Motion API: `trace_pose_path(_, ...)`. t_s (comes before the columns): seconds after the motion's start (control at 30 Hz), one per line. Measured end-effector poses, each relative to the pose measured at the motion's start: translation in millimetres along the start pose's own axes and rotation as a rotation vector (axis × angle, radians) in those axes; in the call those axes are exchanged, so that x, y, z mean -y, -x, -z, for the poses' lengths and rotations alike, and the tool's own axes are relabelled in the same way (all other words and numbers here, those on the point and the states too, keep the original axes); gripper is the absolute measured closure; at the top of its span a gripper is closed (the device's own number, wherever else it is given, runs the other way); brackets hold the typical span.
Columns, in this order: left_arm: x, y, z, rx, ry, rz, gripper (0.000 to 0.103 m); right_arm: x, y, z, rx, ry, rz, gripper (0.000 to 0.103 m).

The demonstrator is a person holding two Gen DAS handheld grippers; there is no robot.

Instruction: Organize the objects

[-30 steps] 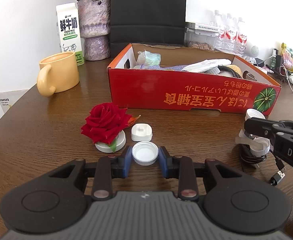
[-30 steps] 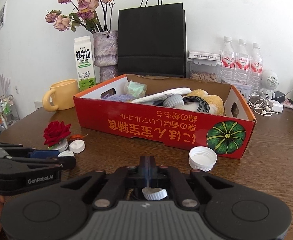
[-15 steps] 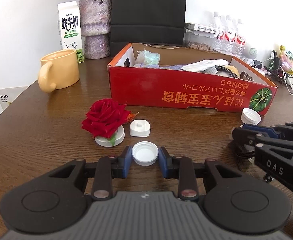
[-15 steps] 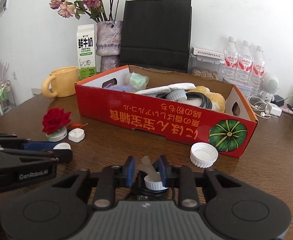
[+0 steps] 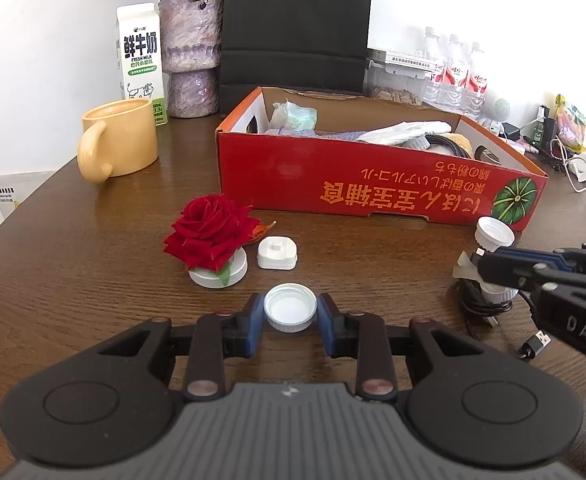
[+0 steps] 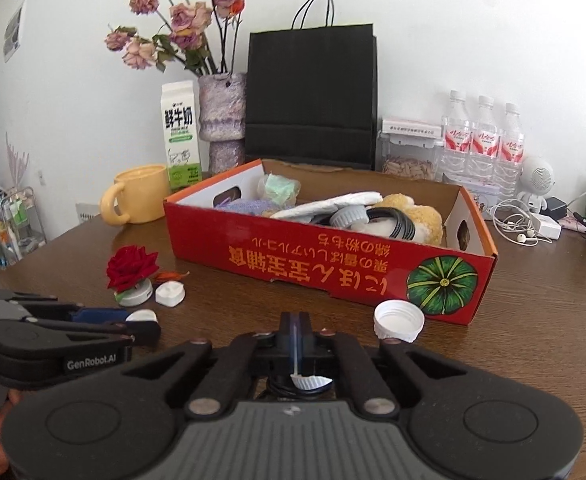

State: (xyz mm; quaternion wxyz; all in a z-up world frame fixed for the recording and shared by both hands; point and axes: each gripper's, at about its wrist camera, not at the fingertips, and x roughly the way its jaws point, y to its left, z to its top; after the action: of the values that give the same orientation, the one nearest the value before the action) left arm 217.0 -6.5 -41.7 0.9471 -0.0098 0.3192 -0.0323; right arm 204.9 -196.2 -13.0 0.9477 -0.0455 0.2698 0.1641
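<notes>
Left of frame: yellow mug (image 5: 123,136); red rose (image 5: 209,232) on its base; centre: left hand-held gripper (image 5: 290,322) clamped on white cap (image 5: 290,307) upon the surface (image 5: 73,280); red box (image 5: 373,184) behind; right: right hand-held gripper (image 6: 297,338) together, pinching a thin white tab (image 6: 295,364) over a cable (image 5: 481,304).

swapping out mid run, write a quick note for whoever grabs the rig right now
Left claw: shut on the small white cap, which sits open side up low over the table.
Right claw: fingers pressed together on a thin flap of the white tape roll, above the black cable.
Done: red box already holds cloths, a cap and a cable.
Left: the rose on its lid, the square white cap and the large white cap are on the table in front of the box. Both held items likely go into the box next.
</notes>
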Motion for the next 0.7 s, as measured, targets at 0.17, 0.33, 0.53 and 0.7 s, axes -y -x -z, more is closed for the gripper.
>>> trace_pose_path(0.17, -1.1, 3.0, 2.7, -0.005, 0.000, 0.008, 0.073, -3.8, -15.9, -0.3, -0.053, 0.042, 0.025, 0.074)
trace_pose_path(0.33, -3.1, 3.4, 3.6, -0.006, 0.006, 0.016, 0.073, -1.3, -19.4, 0.0, -0.068, 0.031, 0.000, 0.094)
trace_pose_path(0.53, -3.4, 4.1, 3.6, -0.003, 0.011, 0.024, 0.073, 7.4, -7.6, 1.3, -0.024, -0.024, -0.002, 0.098)
trace_pose_path(0.7, -0.9, 9.9, 1.6, 0.014, 0.006, 0.032, 0.073, 13.5, 9.7, -4.8, 0.031, -0.045, -0.006, 0.098)
